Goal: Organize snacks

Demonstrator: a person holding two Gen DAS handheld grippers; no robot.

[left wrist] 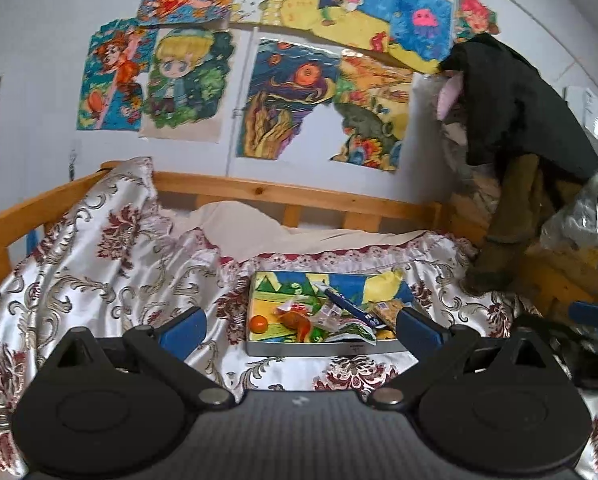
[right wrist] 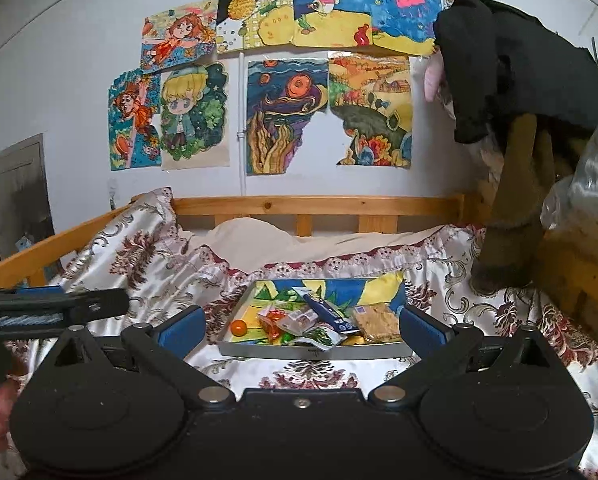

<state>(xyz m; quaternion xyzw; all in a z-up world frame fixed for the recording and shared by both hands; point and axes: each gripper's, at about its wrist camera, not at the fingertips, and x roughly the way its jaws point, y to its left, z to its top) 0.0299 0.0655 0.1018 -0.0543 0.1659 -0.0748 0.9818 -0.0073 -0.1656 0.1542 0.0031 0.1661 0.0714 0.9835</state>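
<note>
Snacks (right wrist: 319, 320) heaped loosely in shallow tray (right wrist: 315, 350) near front edge of bed (right wrist: 139, 256); small orange (right wrist: 238, 327) apart at tray's left end. Left gripper (left wrist: 299, 326) and right gripper (right wrist: 299, 324) spread wide, empty. Consistent with gathering done or sorting pending.

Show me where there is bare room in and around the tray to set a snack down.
Inside the tray, the far painted floor behind the blue packet is bare, as is the left strip around the orange. The middle and right are piled with packets up to the cracker pack. The bedspread left of the tray is free.
</note>
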